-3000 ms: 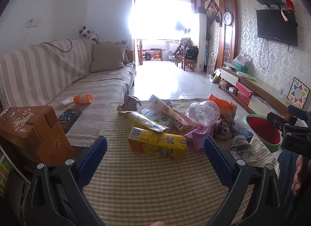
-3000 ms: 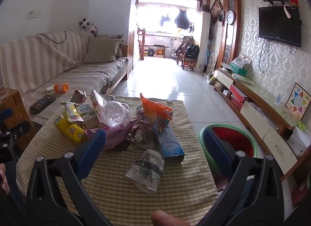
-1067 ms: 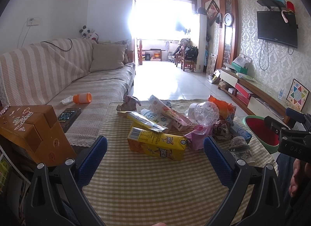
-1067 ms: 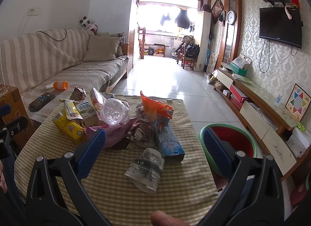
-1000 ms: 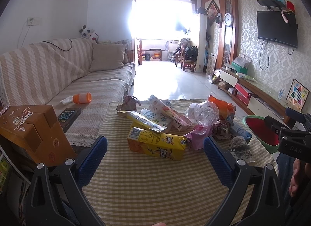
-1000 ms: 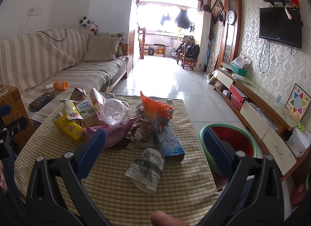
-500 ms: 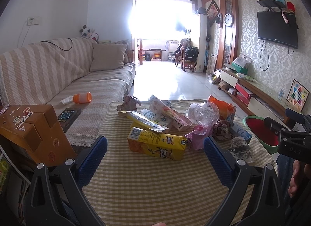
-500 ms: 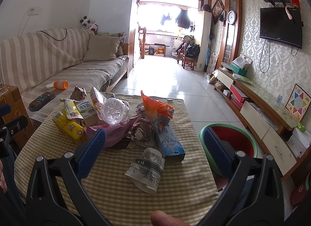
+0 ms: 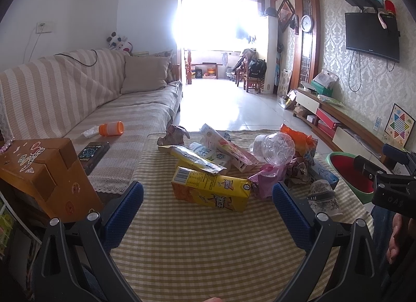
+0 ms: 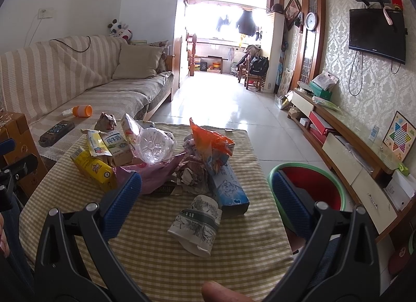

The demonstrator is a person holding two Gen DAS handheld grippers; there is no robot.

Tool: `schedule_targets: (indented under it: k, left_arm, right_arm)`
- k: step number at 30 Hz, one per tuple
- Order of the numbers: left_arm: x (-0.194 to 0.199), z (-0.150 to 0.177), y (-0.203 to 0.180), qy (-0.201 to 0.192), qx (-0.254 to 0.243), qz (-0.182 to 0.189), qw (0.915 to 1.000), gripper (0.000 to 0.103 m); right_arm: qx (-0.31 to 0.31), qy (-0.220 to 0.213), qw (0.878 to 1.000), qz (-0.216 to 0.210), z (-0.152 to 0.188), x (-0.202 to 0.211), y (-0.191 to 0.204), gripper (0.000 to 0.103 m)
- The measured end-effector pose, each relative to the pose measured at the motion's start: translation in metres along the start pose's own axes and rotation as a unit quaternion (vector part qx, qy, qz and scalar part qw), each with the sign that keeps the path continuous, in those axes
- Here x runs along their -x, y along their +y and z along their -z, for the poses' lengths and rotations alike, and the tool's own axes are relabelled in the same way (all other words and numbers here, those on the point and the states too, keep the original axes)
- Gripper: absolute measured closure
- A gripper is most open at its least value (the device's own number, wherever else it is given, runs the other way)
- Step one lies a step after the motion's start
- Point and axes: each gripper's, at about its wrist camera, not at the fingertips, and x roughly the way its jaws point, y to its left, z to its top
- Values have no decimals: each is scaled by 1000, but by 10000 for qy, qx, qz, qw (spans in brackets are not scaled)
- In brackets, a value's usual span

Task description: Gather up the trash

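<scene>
A pile of trash lies on the checked tablecloth (image 9: 197, 244): a yellow carton (image 9: 210, 192) (image 10: 93, 169), a crushed clear bottle (image 9: 274, 146) (image 10: 154, 148), a pink bag (image 9: 265, 179), an orange wrapper (image 10: 208, 140), a blue box (image 10: 231, 190) and a crumpled paper cup (image 10: 197, 224) (image 9: 323, 196). A green basin with a red inside (image 10: 312, 187) (image 9: 351, 172) stands right of the table. My left gripper (image 9: 208, 211) is open and empty, short of the yellow carton. My right gripper (image 10: 205, 198) is open and empty above the paper cup.
A striped sofa (image 9: 78, 99) runs along the left with an orange bottle (image 9: 110, 128) and a remote (image 9: 92, 151) on it. A cardboard box (image 9: 44, 172) stands at the near left. A low TV cabinet (image 10: 351, 151) lines the right wall.
Both grippers have stayed open and nearly still; the views have only drifted slightly.
</scene>
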Motion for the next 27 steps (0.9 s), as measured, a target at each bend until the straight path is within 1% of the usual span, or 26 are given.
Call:
schedule_targets:
  k: [4,6,9,14,16,18,21,24,27]
  left_arm:
    - [-10,2,6,302,162,27,9994,8]
    - [-16,4,10,492,307,173,9982,8]
    - [-24,5,16,730,493,293,9957,8]
    - [-47,8,20,1238,786,484,9880,8]
    - [-57,8,21,1435,918,491,9842,8]
    - [-70,6,24,1629,1163,482,9786,8]
    - [-88,0,27,1775,1421,422,9729,8]
    - [-106,-6,30,1956,1816,581,9620,8]
    - [-125,-10,30,2179,2169,679,9491,8]
  right_arm:
    - [-79,172,9998,-112,1,-7,-3,4]
    - [-102,297,9993,-222,1,-12,-5,4]
    - [-178,522,9976,-416,3,-21,-9,4]
    - [-312,1145,9911,-611,11,-46,-17,4]
    - [-380,1456,9863,-676,16,-59,-20,4]
    - [-404,1689,9823,-695,21,-70,-23,4]
    - [-489,1972,9767,-690,26,-82,-27,4]
    - [-613,2200,9712,-685,31,-94,-32,4]
    - [-686,2434,9650,-696,38,-102,-35,4]
